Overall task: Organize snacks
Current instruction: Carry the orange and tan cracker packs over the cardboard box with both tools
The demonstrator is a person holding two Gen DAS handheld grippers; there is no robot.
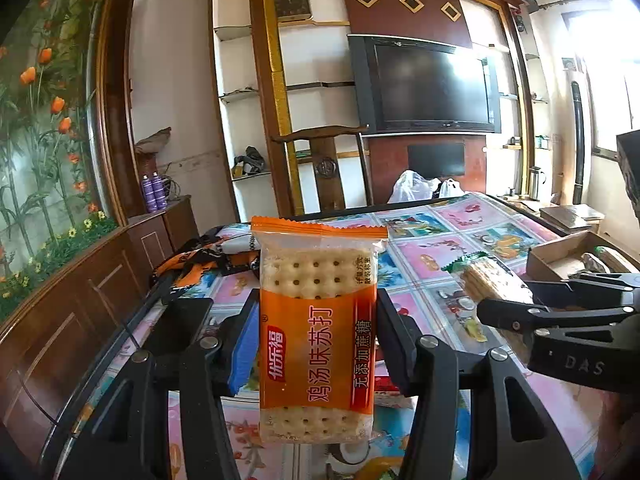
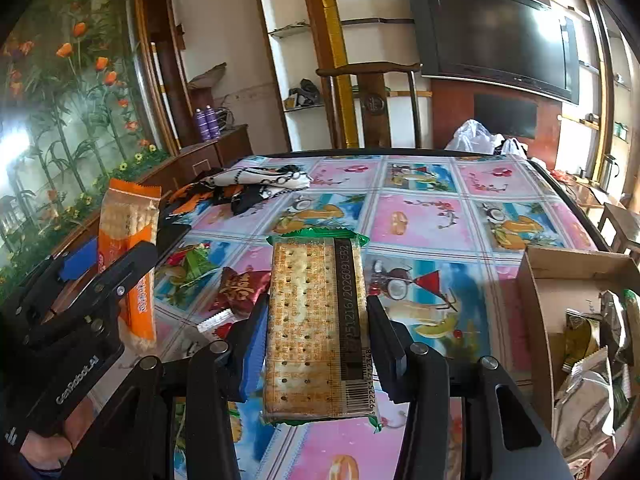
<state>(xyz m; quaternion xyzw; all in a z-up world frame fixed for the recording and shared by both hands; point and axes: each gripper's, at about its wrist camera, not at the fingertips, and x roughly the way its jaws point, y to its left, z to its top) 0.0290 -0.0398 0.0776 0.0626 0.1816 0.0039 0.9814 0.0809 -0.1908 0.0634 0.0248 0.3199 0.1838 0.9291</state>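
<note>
My left gripper (image 1: pixel 316 332) is shut on an orange cracker packet (image 1: pixel 318 320), held upright above the table; the same orange packet (image 2: pixel 128 264) shows at the left of the right wrist view. My right gripper (image 2: pixel 316 332) is shut on a green-edged cracker packet (image 2: pixel 316 328), printed back facing up, and that packet (image 1: pixel 486 280) appears at the right of the left wrist view. A cardboard box (image 2: pixel 536 300) with several snack packets inside sits at the right table edge. A red snack packet (image 2: pixel 240 288) lies on the tablecloth between the two grippers.
The table carries a patterned plastic cloth (image 2: pixel 420 216). A black, white and orange fabric bundle (image 2: pixel 256 184) lies at its far left. A wooden chair (image 2: pixel 372 96) stands behind the far edge, with white plastic bags (image 2: pixel 476 136) to the right of it. A television (image 1: pixel 428 88) hangs on the wall.
</note>
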